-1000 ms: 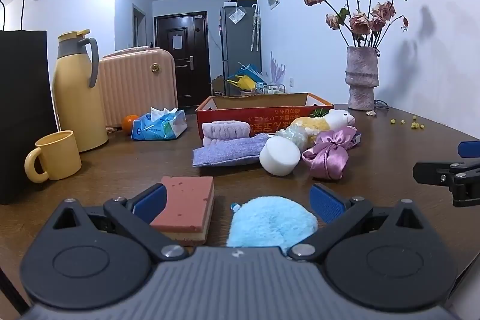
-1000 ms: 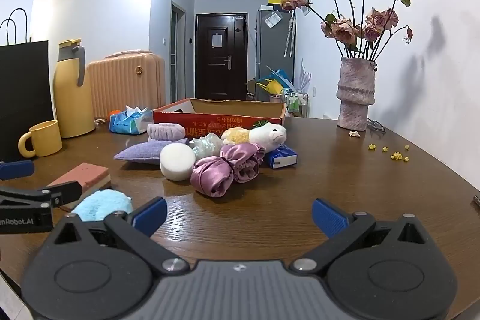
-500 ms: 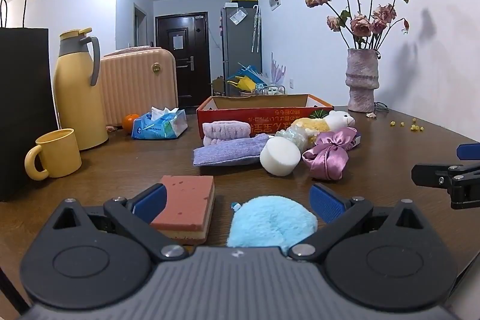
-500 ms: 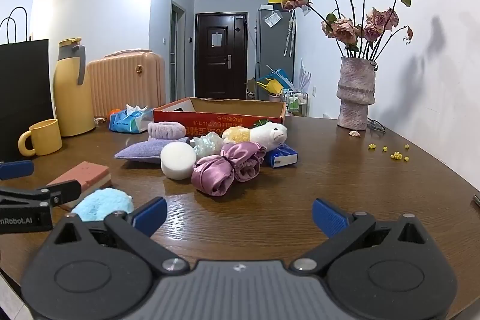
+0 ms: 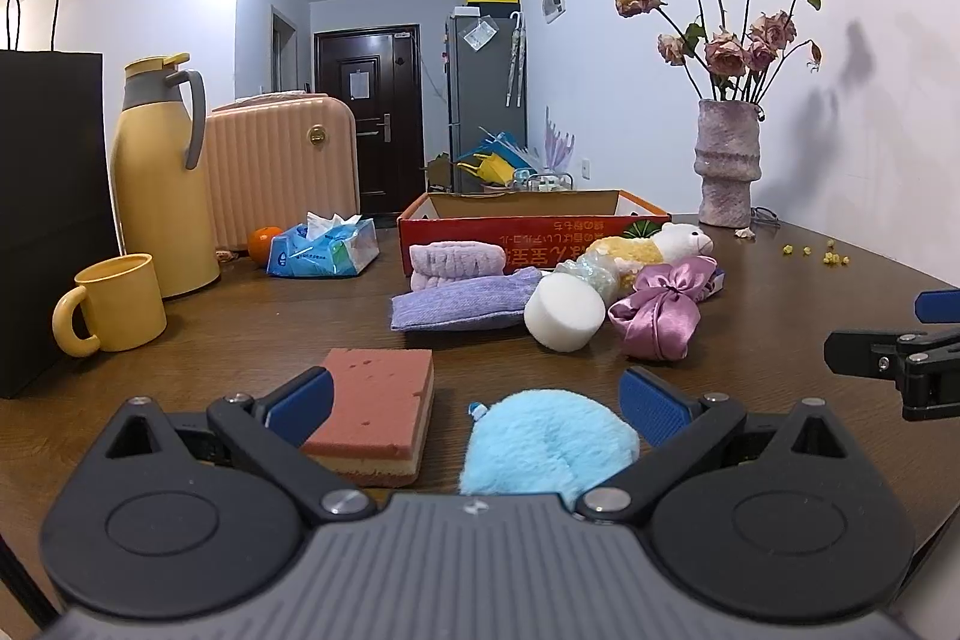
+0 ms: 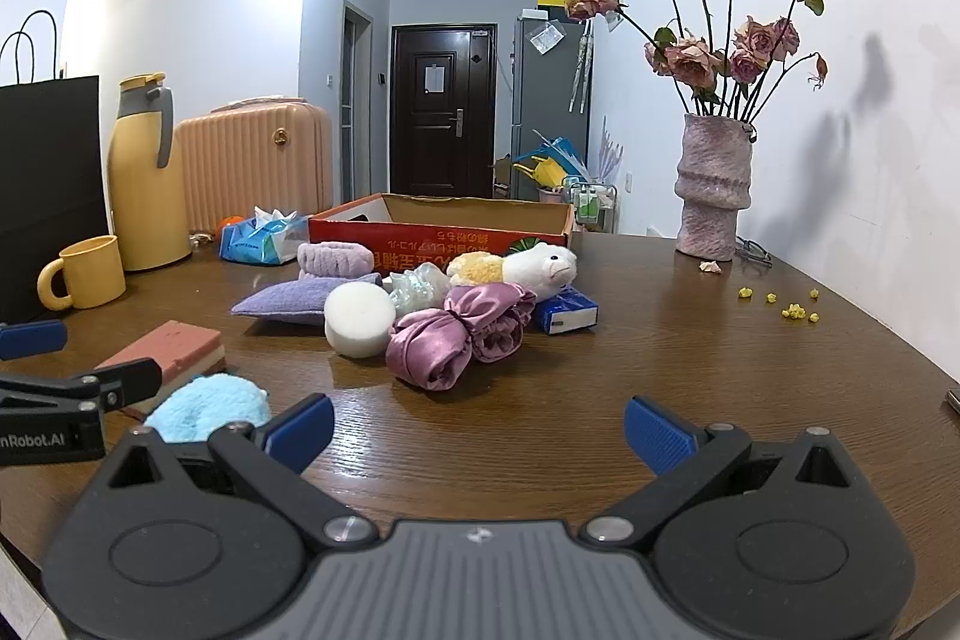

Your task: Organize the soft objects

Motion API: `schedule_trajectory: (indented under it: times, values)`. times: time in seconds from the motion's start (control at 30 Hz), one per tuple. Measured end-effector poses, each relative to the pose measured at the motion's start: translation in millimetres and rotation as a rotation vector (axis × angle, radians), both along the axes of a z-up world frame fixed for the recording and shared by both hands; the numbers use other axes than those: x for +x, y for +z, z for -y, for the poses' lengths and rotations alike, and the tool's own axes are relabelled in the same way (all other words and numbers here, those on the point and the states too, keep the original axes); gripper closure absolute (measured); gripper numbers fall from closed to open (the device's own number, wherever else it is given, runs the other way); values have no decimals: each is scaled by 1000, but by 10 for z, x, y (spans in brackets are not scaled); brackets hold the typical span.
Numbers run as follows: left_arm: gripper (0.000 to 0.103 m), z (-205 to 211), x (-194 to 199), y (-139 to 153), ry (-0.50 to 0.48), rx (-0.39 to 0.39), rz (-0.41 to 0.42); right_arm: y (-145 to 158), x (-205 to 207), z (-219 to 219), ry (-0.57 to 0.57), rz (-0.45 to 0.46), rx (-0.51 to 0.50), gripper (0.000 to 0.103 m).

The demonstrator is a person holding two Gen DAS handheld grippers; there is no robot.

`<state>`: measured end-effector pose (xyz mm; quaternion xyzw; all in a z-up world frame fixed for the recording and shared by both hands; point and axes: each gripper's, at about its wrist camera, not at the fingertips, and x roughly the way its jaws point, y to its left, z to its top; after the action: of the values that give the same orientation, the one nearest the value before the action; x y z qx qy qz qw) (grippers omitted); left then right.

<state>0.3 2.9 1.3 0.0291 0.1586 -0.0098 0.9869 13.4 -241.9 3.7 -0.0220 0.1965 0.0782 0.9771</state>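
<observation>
A fluffy blue puff point(image 5: 549, 439) and layered pink sponge point(image 5: 378, 406) are lying side by side, nearest; purple satin scrunchie point(image 5: 663, 307), white foam cylinder point(image 5: 564, 310), lilac cloth point(image 5: 462, 304) and plush alpaca point(image 5: 654, 247) are clustering before a red cardboard box point(image 5: 528, 226).

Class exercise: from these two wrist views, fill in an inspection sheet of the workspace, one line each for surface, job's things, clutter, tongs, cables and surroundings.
Surface: dark wooden table; yellow crumbs scattered near the vase.
Job's things: blue fluffy pad and pink sponge between the left tongs; white foam cylinder, purple satin scrunchie, lilac cloth, plush alpaca in front of the red cardboard box.
Clutter: yellow mug, thermos, tissue pack, orange, black bag.
Tongs: both open; right tongs over bare table.
Cables: thin cord behind the vase, unclear.
Surroundings: suitcase, door, fridge.
</observation>
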Motion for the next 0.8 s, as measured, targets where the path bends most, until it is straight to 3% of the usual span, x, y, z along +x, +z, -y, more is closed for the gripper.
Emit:
schedule_trajectory:
  times: [0.8]
  values:
    - [0, -7, -5, 0, 0, -5, 2, 11, -11, 0, 0, -1, -2, 0]
